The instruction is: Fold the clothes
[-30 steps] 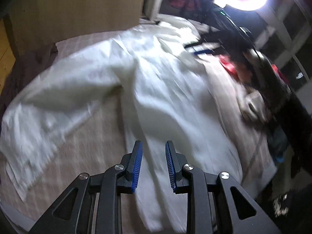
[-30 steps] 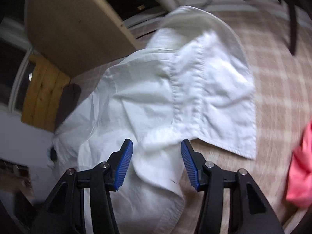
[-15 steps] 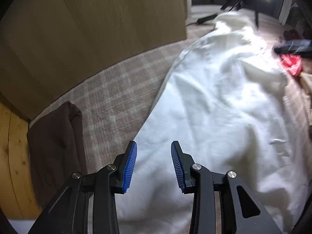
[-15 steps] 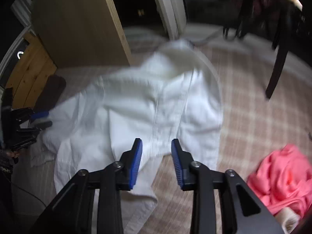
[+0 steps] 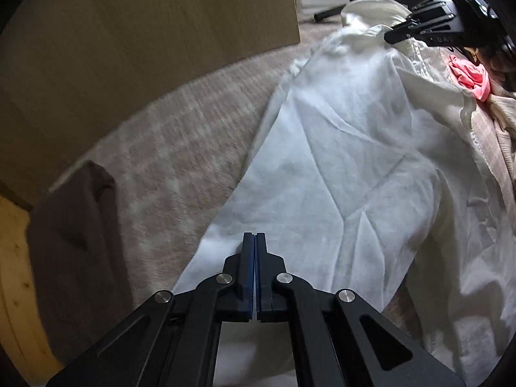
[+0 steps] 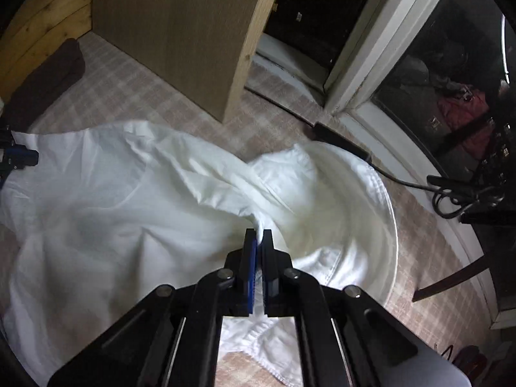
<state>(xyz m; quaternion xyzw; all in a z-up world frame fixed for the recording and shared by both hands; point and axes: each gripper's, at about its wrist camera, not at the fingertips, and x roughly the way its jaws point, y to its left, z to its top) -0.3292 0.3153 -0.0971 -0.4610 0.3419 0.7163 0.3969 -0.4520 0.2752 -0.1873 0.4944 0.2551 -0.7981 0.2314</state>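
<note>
A white shirt lies spread and creased on a checked beige cover. My left gripper points down at the shirt's near edge, its jaws closing tight with the blue pads together on the cloth. The right wrist view shows the same shirt, and my right gripper is closing on a raised fold near the collar, with white cloth showing between its pads. The left gripper appears at that view's far left, at the shirt's corner. The right gripper shows at the top right of the left wrist view.
A brown cloth lies left of the shirt by a wooden panel. A pink garment and a cream knit lie at the right. A black cable and a chair leg lie beyond the collar.
Both grippers went from open to shut. The left one swung to the shirt's edge near the brown cloth. The right one moved up the shirt to the collar fold and pinched it.
</note>
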